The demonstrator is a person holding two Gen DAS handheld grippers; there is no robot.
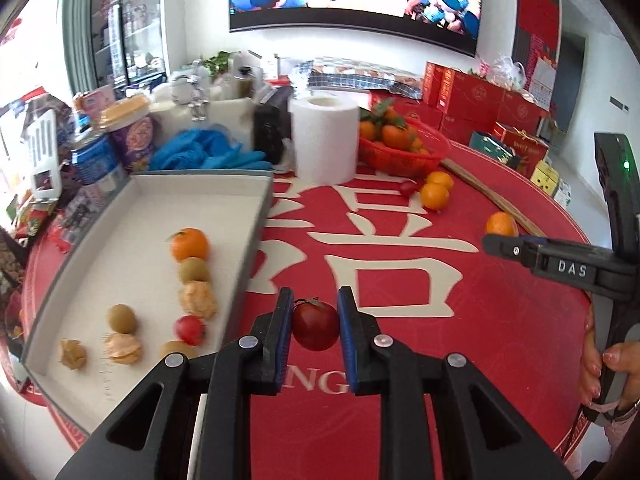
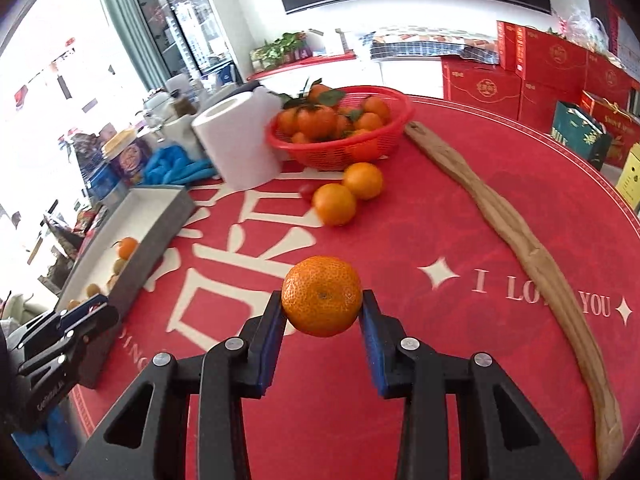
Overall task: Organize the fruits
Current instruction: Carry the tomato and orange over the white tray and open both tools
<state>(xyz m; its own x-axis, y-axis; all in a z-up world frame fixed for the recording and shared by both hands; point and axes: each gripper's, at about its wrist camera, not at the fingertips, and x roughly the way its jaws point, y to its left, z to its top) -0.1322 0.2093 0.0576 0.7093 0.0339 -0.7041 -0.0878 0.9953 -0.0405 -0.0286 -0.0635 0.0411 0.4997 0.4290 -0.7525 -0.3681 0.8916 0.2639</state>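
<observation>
a: left wrist view, going left to right: what is sitting in the grey tray (image 1: 256, 236)?

b: nine pieces are lying in it. i am counting one tangerine (image 1: 189, 244), three small green-brown fruits, three papery husked ones, one red tomato (image 1: 189, 329) and one tan piece that the gripper arm is half hiding.

a: and the left gripper (image 1: 314, 322)?

b: its blue pads are pressing on both sides of a dark red tomato (image 1: 316, 325), which is sitting right between the fingertips, over the red mat (image 1: 500, 320) just right of the tray.

a: further right?

b: a paper roll (image 1: 324, 140), one red basket (image 1: 404, 148) of tangerines, two loose tangerines (image 1: 435, 195) touching each other with a small red fruit just beside them, then a long wooden stick (image 1: 492, 196).

a: right wrist view?

b: the right gripper (image 2: 323, 310) is clamping narrowly on one tangerine (image 2: 322, 295), a pad touching each flank, the fruit sitting at the fingertips and hanging above the mat. a hand (image 1: 600, 364) is gripping that tool's handle at the right edge of the left wrist view.
</observation>
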